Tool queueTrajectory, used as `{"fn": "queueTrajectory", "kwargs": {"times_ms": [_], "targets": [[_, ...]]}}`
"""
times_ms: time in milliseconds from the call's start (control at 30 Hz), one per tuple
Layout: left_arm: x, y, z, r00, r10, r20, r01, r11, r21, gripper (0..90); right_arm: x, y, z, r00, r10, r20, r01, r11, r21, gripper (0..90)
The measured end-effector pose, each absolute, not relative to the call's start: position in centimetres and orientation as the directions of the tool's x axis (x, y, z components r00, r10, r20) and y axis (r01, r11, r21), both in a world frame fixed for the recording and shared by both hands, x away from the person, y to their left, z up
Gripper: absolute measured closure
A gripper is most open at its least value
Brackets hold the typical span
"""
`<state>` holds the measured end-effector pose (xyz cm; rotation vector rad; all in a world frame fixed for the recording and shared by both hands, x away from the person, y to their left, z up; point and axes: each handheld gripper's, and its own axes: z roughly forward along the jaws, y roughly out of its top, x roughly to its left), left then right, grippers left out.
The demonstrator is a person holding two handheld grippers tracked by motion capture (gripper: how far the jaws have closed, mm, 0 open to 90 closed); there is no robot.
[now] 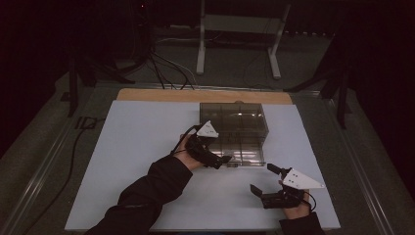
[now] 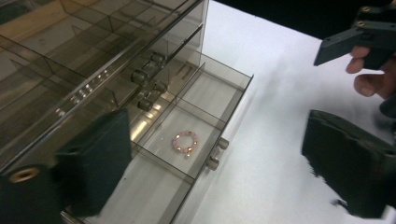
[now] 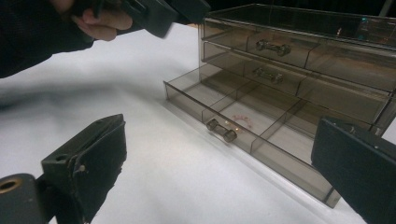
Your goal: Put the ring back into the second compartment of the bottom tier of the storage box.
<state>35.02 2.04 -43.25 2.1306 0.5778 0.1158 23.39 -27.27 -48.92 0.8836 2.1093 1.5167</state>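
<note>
The little pink bead bracelet (image 2: 186,142) lies in the middle part of the bottom drawer (image 2: 219,116), which is pulled out of the see-through drawer box (image 1: 234,117) on the table (image 1: 137,147). The left gripper (image 1: 222,160) hangs just over it, wide and empty, and the right gripper (image 1: 264,183) waits wide and empty too. If the left gripper bumps the drawer's thin wall or knob (image 2: 217,151), the drawer could slide or the light box could shift.

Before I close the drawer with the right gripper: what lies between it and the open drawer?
Bare white table in the right gripper view; nothing lies between the right gripper and the open drawer.
</note>
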Motion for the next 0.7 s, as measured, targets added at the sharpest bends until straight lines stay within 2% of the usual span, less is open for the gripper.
{"fn": "queueTrajectory", "kwargs": {"times_ms": [33, 67, 100, 433, 700], "targets": [[35.0, 2.0, -43.3, 0.886, 0.444, -0.129, 0.360, -0.488, 0.795, 6.7, 23.4, -27.3, -48.9, -0.722, 0.690, 0.044, 0.262, 0.214, 0.941, 3.1], [35.1, 2.5, -43.0, 0.899, 0.415, -0.141, 0.354, -0.498, 0.791, 1.7, 23.4, -27.3, -48.9, -0.722, 0.690, 0.045, 0.263, 0.213, 0.941, 3.1], [35.1, 2.5, -42.9, 0.899, 0.413, -0.144, 0.356, -0.499, 0.790, 1.0, 23.4, -27.3, -48.9, -0.722, 0.690, 0.045, 0.263, 0.214, 0.941, 3.1], [35.4, 3.5, -42.6, 0.909, 0.391, -0.145, 0.344, -0.507, 0.791, 0.4, 23.4, -27.2, -48.9, -0.722, 0.691, 0.045, 0.263, 0.214, 0.941, 3.1], [35.6, 4.6, -42.4, 0.895, 0.416, -0.159, 0.364, -0.479, 0.799, 0.5, 23.5, -27.2, -48.9, -0.725, 0.687, 0.044, 0.260, 0.214, 0.942, 3.1]]}}
